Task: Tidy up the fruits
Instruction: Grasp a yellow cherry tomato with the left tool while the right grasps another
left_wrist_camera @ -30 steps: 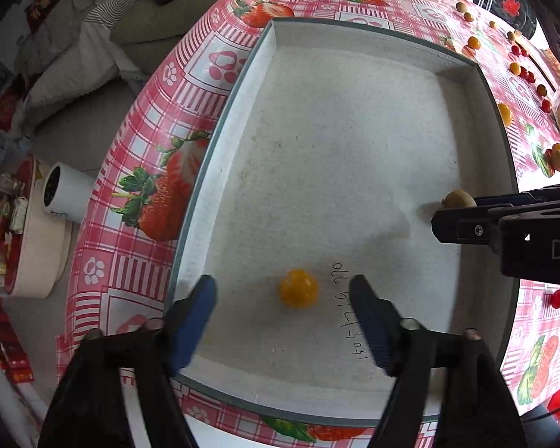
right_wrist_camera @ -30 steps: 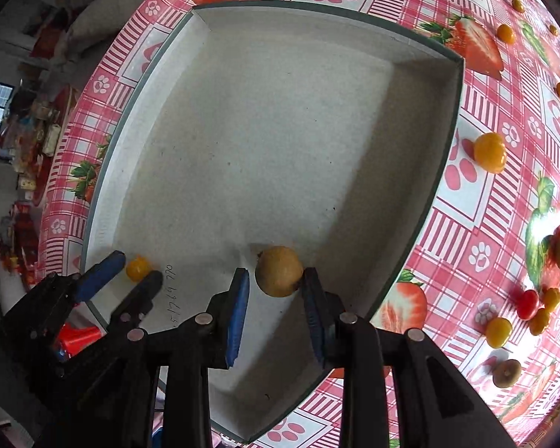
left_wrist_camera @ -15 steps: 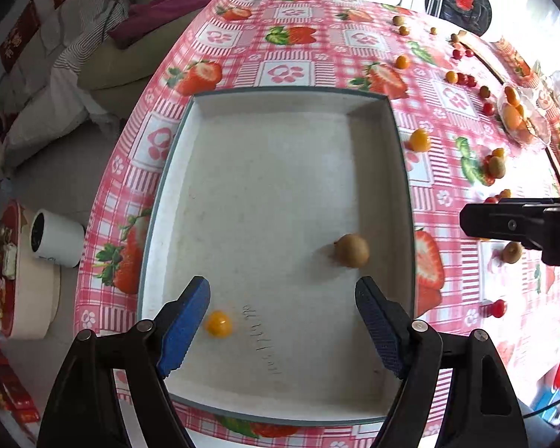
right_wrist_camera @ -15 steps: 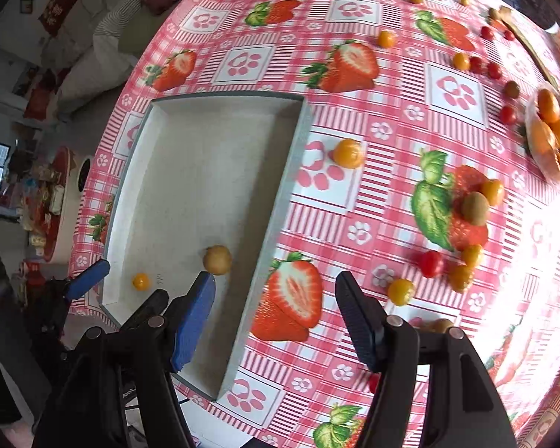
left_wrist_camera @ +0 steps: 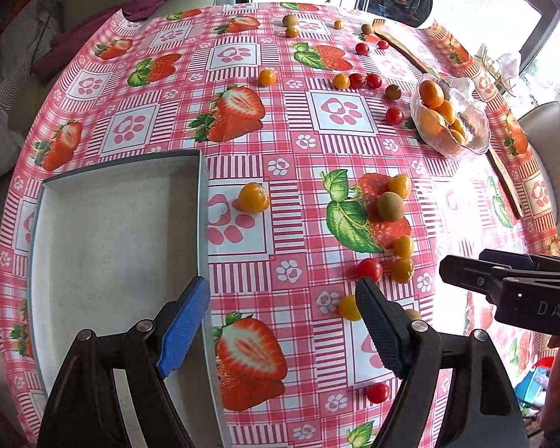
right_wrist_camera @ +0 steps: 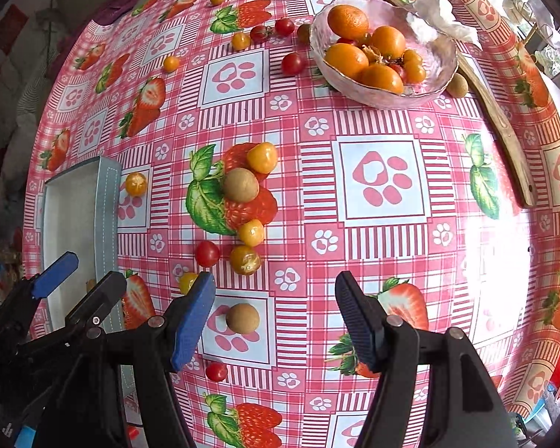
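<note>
My left gripper hangs open over the strawberry tablecloth, just right of the grey tray, with nothing between its fingers. My right gripper is open too. A brown round fruit lies on the cloth between its fingers, touching neither pad. Ahead lie a loose cluster with another brown fruit, yellow-orange fruits and a red tomato. One orange fruit sits beside the tray's right rim. The visible part of the tray shows no fruit. The left gripper shows at the lower left of the right wrist view.
A glass bowl of oranges stands at the back right, with a long wooden utensil and crumpled paper behind it. Several small tomatoes and yellow fruits are scattered over the far cloth. A sofa with cushions lies beyond the table's left edge.
The right gripper let go of the brown fruit in the tray and opened. Both grippers then swung right, out from over the tray to above the tablecloth and its loose fruits.
</note>
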